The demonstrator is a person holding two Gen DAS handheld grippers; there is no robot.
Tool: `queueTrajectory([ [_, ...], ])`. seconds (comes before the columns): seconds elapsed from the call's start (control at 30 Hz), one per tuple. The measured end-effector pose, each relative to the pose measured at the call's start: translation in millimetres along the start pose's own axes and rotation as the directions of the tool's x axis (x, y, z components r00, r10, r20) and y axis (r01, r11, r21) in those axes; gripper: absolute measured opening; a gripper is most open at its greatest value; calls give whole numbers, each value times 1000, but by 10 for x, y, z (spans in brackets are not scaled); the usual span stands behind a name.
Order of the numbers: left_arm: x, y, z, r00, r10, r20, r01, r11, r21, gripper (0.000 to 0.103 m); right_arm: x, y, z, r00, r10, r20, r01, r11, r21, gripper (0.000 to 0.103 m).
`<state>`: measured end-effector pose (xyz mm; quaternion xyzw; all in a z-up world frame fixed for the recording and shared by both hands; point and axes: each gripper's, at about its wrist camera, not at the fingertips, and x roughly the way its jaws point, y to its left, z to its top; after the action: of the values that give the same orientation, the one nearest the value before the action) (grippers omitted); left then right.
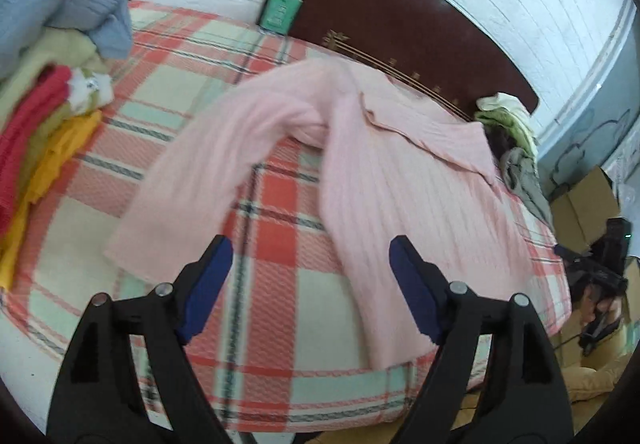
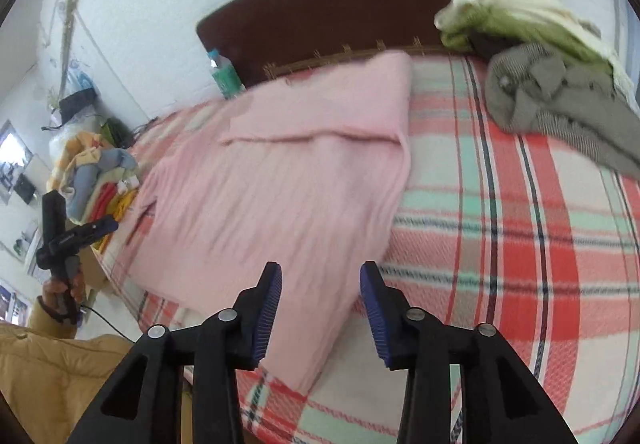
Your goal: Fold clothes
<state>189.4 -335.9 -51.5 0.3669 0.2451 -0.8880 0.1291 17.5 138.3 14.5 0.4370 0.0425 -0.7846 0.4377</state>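
Observation:
A pink ribbed sweater (image 1: 400, 179) lies spread on the plaid bed cover (image 1: 280, 211), one sleeve (image 1: 192, 187) stretched toward the near left. In the right wrist view the same sweater (image 2: 272, 195) shows a folded flap across its upper part. My left gripper (image 1: 311, 248) hovers above the sweater's lower edge, jaws wide apart, nothing between the blue pads. My right gripper (image 2: 320, 272) hangs over the sweater's near corner, jaws partly apart and empty. The left gripper (image 2: 100, 230) also appears at the far left of the right wrist view, held by a hand.
A pile of folded clothes (image 1: 44, 55) sits at the bed's left side. Crumpled green and grey garments (image 2: 552, 83) lie at the right near the dark headboard (image 1: 392, 15). A water bottle (image 1: 284, 1) stands against the wall. Cardboard boxes (image 1: 588, 203) sit beside the bed.

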Motion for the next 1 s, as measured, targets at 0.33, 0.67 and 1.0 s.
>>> queueTrajectory([
  [0.33,133,580,-135,976,203,-85,-201,979,27,81,286,742,375,980,194,37,-188,974,-130,62],
  [0.67,346,849,17,981,187,-51,-188,982,-31,81,899,1057,225,949,300,-101,-308,948,-80,62],
  [1.0,339,578,-47,986,151,-69,-144,984,101,24,1098,1030,138,940,315,-129,-317,948,5,67],
])
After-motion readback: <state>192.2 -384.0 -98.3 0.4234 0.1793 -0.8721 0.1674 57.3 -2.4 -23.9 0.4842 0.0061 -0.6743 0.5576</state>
